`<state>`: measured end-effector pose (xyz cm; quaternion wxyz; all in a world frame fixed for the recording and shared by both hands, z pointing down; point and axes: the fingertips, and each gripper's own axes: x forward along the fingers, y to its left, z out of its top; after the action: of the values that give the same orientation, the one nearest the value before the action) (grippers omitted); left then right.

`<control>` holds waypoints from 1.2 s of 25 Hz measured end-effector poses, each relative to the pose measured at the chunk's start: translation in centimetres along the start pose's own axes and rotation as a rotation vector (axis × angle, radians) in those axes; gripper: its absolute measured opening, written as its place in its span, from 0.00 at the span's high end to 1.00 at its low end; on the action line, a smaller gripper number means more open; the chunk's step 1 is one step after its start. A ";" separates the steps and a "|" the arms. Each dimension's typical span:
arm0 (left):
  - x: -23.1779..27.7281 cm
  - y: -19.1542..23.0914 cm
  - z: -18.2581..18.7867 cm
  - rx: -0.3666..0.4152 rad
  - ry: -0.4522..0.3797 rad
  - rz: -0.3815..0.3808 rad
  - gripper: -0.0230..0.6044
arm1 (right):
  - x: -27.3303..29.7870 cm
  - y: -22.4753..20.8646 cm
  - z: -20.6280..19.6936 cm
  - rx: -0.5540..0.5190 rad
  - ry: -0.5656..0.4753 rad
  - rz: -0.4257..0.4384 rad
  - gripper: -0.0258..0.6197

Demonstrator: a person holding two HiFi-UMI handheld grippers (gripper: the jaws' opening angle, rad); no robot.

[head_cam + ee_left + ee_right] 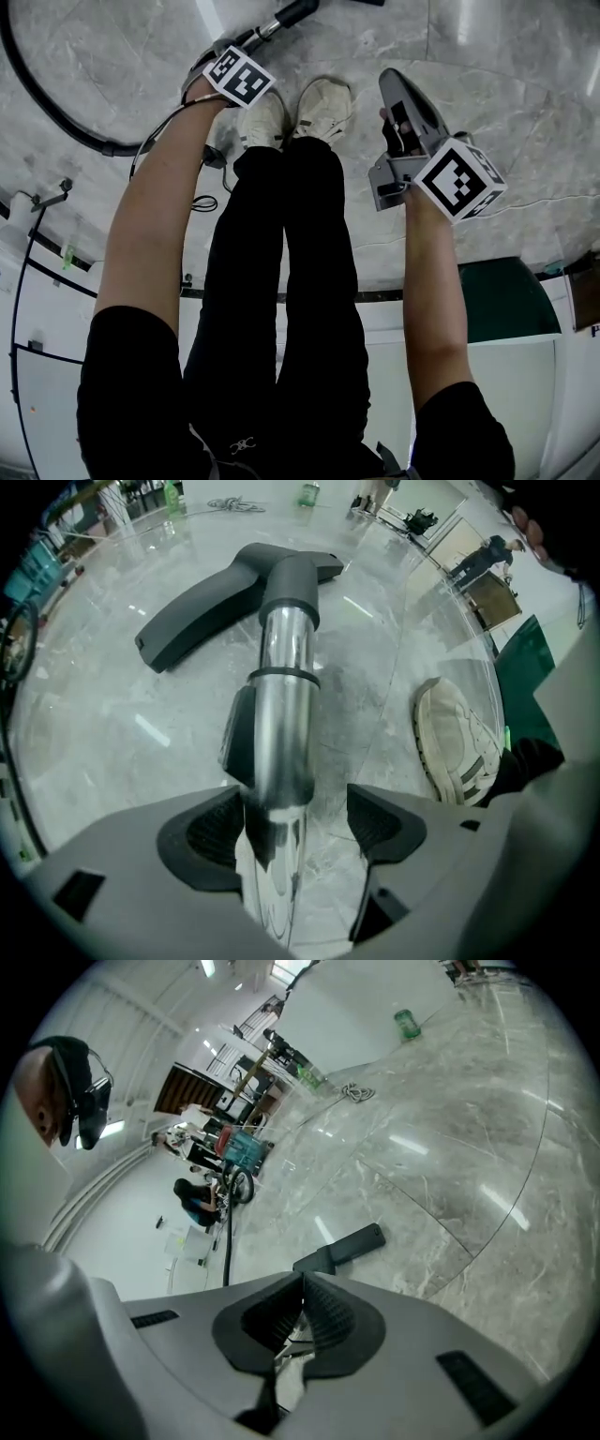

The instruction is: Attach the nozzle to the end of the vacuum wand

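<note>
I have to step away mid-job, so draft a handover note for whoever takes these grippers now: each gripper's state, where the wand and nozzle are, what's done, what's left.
Left gripper: open, jaws either side of the metal wand, not clamped on it.
Right gripper: shut, nothing between its jaws.
Things: the wand runs down to the grey nozzle lying on the marble floor; its end sits in the nozzle's collar.
Done: the nozzle looks fitted on the wand.
Left: whether it is locked cannot be told; probably grip the wand and lift gently to check.
</note>
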<state>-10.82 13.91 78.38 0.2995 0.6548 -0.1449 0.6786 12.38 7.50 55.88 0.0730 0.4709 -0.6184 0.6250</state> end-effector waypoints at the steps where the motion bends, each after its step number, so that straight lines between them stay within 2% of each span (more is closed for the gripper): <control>1: -0.3 0.0 -0.3 -0.021 0.001 -0.004 0.44 | -0.2 0.5 0.1 0.000 -0.005 0.001 0.93; 3: -1.5 0.6 -0.8 -0.105 -0.019 -0.008 0.44 | -0.6 2.0 0.3 -0.046 -0.003 0.010 0.93; 4: -2.7 1.1 -0.9 -0.159 -0.045 -0.007 0.44 | -0.9 2.8 0.7 -0.102 -0.007 -0.003 0.93; 7: -9.3 2.9 -0.5 -0.300 -0.170 0.034 0.47 | -2.6 5.5 2.8 -0.301 -0.059 -0.112 0.93; 8: -12.5 3.3 -0.2 -0.334 -0.233 0.065 0.86 | -3.5 6.6 3.6 -0.350 -0.084 -0.157 0.93; 9: -15.9 3.6 0.2 -0.362 -0.298 0.089 0.95 | -4.6 8.0 4.3 -0.389 -0.109 -0.197 0.94; 12: -27.1 3.3 1.4 -0.428 -0.464 0.097 0.95 | -7.9 14.2 6.1 -0.483 -0.171 -0.253 0.94; 16: -44.1 5.0 5.9 -0.470 -0.712 0.168 0.95 | -11.8 24.2 10.8 -0.595 -0.301 -0.235 0.94; 18: -52.7 4.6 7.2 -0.482 -0.818 0.187 0.95 | -15.0 29.1 13.0 -0.609 -0.362 -0.232 0.94; 20: -61.2 2.7 7.6 -0.465 -0.904 0.166 0.95 | -19.2 34.5 14.8 -0.611 -0.414 -0.228 0.94; 24: -76.2 -2.5 5.2 -0.413 -1.005 0.159 0.95 | -29.1 46.0 17.0 -0.649 -0.515 -0.206 0.94; 28: -89.9 -4.7 2.7 -0.409 -1.109 0.253 0.95 | -38.1 56.1 19.4 -0.659 -0.649 -0.144 0.94; 30: -95.3 -5.2 0.9 -0.431 -1.129 0.297 0.95 | -41.6 60.4 19.3 -0.633 -0.697 -0.094 0.94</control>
<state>-10.57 -3.23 -15.53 0.2045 0.8104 -0.5042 0.2176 4.04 -1.87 -18.91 0.0291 0.6346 -0.7442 0.2063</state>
